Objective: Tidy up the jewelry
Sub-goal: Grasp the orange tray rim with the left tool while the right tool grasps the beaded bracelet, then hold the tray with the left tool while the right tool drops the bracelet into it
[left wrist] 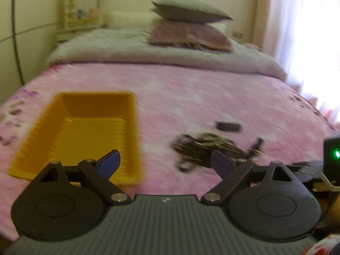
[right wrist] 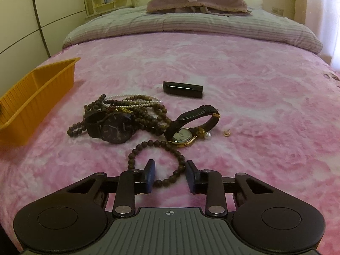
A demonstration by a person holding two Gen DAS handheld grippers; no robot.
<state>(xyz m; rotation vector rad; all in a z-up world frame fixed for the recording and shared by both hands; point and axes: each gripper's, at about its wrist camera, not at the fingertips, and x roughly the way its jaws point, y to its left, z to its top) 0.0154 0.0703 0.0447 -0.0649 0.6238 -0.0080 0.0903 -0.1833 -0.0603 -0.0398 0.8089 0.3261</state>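
Progress: bin (left wrist: 89,127) empty, nothing sorted | jewelry (right wrist: 127,116) heaped mid-frame on bed (right wrist: 233,74) | right tool (right wrist: 170,177) half-closed around bead loop (right wrist: 157,161), not gripping | left tool (left wrist: 164,161) wide, empty

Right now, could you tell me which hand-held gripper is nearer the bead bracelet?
Right. The right hand-held gripper straddles the bead bracelet, while the left hand-held gripper hovers apart, beside the tray.

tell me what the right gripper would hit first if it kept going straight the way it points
Most likely the brown bead bracelet: the right gripper already straddles the near part of its loop, pads not yet touching it. Beyond that lie the gold watch and the tangled beads. Depth is hard to judge here.
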